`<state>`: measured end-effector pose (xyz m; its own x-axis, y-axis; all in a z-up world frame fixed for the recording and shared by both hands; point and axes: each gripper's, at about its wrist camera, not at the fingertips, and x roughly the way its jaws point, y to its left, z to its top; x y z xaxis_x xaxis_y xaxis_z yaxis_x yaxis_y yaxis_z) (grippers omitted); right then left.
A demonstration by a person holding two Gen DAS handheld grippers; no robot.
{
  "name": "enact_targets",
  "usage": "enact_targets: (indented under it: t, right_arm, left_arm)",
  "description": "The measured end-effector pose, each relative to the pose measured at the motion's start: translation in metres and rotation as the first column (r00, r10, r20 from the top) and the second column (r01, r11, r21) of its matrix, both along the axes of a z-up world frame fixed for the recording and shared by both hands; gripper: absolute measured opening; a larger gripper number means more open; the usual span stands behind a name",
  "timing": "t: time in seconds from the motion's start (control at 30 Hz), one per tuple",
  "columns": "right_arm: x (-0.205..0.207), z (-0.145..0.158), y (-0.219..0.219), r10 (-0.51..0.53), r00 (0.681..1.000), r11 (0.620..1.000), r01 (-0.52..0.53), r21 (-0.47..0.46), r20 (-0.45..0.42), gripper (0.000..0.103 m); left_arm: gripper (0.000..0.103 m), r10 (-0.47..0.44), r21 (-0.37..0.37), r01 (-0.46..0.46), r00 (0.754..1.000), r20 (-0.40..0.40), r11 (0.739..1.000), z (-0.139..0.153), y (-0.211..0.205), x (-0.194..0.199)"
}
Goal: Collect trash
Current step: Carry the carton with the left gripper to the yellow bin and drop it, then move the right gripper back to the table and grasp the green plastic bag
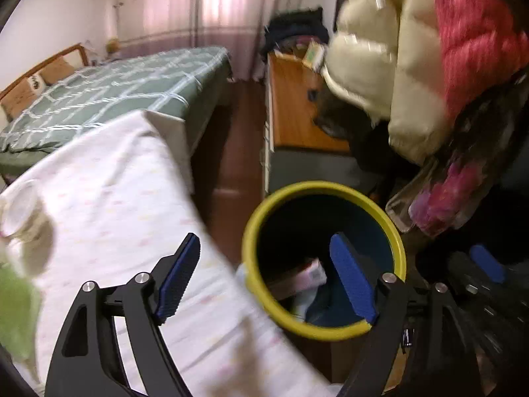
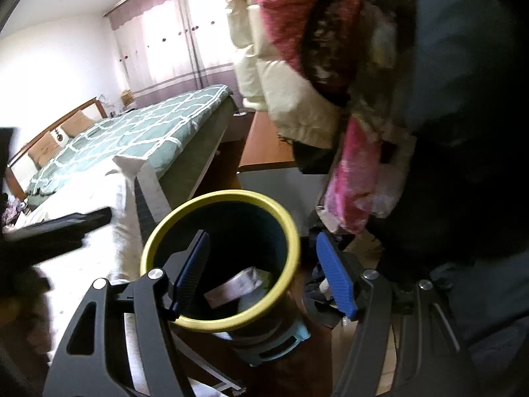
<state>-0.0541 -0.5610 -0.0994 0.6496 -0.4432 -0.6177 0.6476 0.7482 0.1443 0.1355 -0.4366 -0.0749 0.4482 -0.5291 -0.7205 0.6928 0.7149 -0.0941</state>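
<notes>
Both the left gripper (image 1: 264,278) and the right gripper (image 2: 264,271) are held with fingers spread apart and nothing between them, above the yellow-rimmed bin (image 1: 254,231) that stands on the floor beside the white-covered table (image 1: 115,198). A pinkish carton (image 1: 305,276) and pale wrappers are seen inside the bin, so some trash is judged collected. A crumpled clear cup (image 1: 20,211) and a blurred green item (image 1: 16,311) on the table may be left.
</notes>
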Motion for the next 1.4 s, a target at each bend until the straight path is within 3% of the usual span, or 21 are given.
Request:
enact_targets:
  t: [0.13, 0.27, 0.47, 0.6, 0.73, 0.9, 1.13, 1.27, 1.4]
  right_arm:
    - [0.024, -0.001, 0.019, 0.067, 0.998, 0.998, -0.067, 0.004, -0.014, 0.064]
    - [0.052, 0.001, 0.049, 0.153, 0.988, 0.988, -0.153, 0.004, -0.026, 0.064]
    - [0.101, 0.005, 0.106, 0.297, 0.954, 0.955, -0.297, -0.001, -0.041, 0.064]
    - [0.135, 0.014, 0.151, 0.395, 0.918, 0.918, -0.396, -0.019, -0.04, 0.064]
    - [0.165, 0.023, 0.198, 0.506, 0.862, 0.861, -0.507, -0.028, -0.033, 0.064]
    - [0.195, 0.036, 0.261, 0.624, 0.781, 0.779, -0.625, -0.047, -0.029, 0.064]
    - [0.221, 0.056, 0.34, 0.735, 0.675, 0.669, -0.737, -0.099, -0.059, 0.064]
    - [0.237, 0.057, 0.376, 0.767, 0.633, 0.625, -0.774, -0.102, -0.103, 0.064]
    - [0.254, 0.051, 0.403, 0.776, 0.611, 0.601, -0.792, -0.107, -0.159, 0.068]
  left_arm:
    - [0.09, 0.093, -0.063, -0.089, 0.993, 0.075, 0.994, 0.035, 0.078, -0.006]
    - [0.092, 0.203, -0.093, -0.191, 0.968, 0.148, 0.977, 0.058, 0.156, -0.01]
    - [0.094, 0.397, -0.124, -0.377, 0.885, 0.244, 0.918, 0.073, 0.28, -0.007]
    - [0.095, 0.557, -0.156, -0.535, 0.786, 0.27, 0.831, 0.07, 0.367, 0.009]
    - [0.095, 0.676, -0.163, -0.659, 0.689, 0.261, 0.734, 0.052, 0.437, 0.034]
    - [0.095, 0.745, -0.127, -0.741, 0.623, 0.238, 0.66, 0.018, 0.486, 0.053]
    - [0.095, 0.775, -0.13, -0.768, 0.596, 0.212, 0.627, -0.002, 0.503, 0.058]
    - [0.095, 0.777, -0.119, -0.77, 0.605, 0.173, 0.626, -0.007, 0.498, 0.06]
    - [0.095, 0.775, -0.118, -0.77, 0.601, 0.196, 0.627, -0.008, 0.494, 0.061]
